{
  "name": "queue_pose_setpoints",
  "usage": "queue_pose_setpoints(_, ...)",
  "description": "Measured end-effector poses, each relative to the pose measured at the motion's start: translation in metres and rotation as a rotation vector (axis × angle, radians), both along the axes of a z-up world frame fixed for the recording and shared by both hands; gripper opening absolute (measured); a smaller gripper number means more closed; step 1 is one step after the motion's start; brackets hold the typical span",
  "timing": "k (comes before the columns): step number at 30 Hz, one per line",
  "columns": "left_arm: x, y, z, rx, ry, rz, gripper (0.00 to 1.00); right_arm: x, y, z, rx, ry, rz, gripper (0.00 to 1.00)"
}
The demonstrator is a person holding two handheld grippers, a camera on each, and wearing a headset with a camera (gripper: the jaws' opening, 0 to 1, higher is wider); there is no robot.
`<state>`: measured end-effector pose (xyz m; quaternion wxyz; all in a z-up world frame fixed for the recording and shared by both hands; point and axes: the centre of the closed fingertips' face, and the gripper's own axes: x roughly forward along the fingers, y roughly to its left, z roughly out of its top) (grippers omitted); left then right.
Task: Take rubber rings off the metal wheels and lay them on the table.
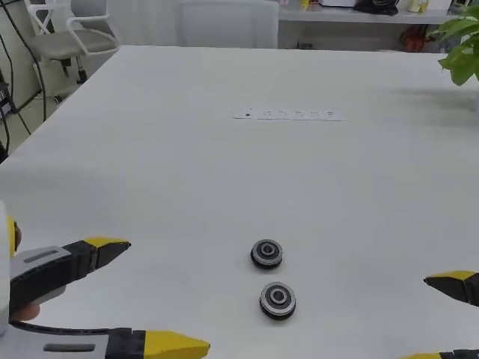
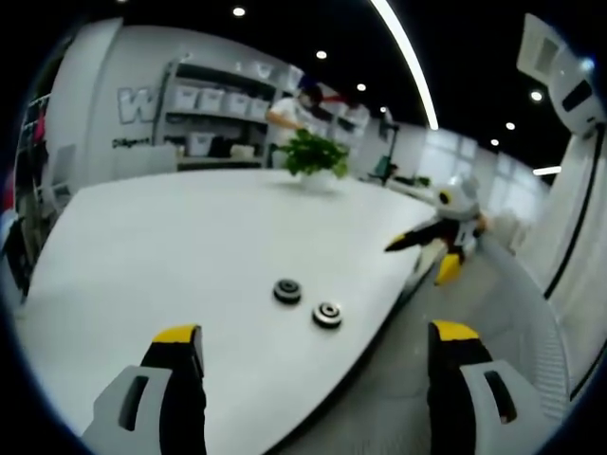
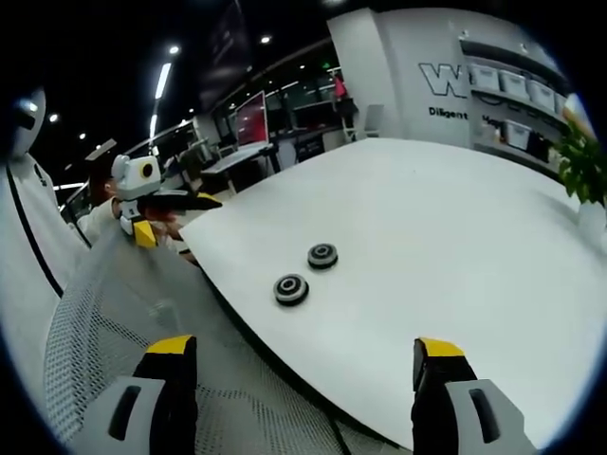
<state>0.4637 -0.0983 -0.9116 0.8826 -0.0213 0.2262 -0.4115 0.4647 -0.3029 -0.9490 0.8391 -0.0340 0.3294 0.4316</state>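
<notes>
We see two small round metal wheels, each wearing its black rubber ring, lying flat on the wide white table (image 1: 224, 164) at the lower middle of the head view: the upper wheel (image 1: 266, 253) just beside the lower wheel (image 1: 278, 300), not touching. At lower left the yellow-tipped black left gripper (image 1: 166, 294) hovers, jaws spread wide and holding nothing. At the lower right edge the right gripper (image 1: 415, 319) is equally wide open and empty, well apart from both wheels.
</notes>
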Motion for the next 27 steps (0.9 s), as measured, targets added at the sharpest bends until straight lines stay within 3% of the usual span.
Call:
queue_pose_setpoints(12, -0.0022, -0.0018, -0.0021, 0.003, 0.012, -0.016, 0.98, 0.0018, -0.0015, 0.0007, 0.002, -0.004, -0.019, 0.94)
queue_pose_setpoints(16, 0.0011, 0.0025, 0.0009, -0.015, -0.004, 0.006, 0.97, -0.0007, 0.0009, -0.0011, -0.008, 0.0, -0.004, 0.94)
queue_pose_setpoints(19, 0.0003, 0.0014, -0.0007, -0.026, 0.02, 0.009, 0.98, 0.0001, -0.0014, -0.0013, -0.018, -0.004, -0.009, 0.94)
queue_pose_setpoints(22, -0.0017, -0.001, -0.0028, -0.006, 0.02, -0.014, 0.98, 0.0003, -0.0019, -0.0013, -0.016, -0.002, -0.017, 0.94)
queue_pose_setpoints(27, -0.0021, -0.0012, -0.0024, -0.022, 0.028, -0.013, 0.99, 0.0002, -0.0026, -0.0022, -0.025, -0.002, -0.019, 0.94)
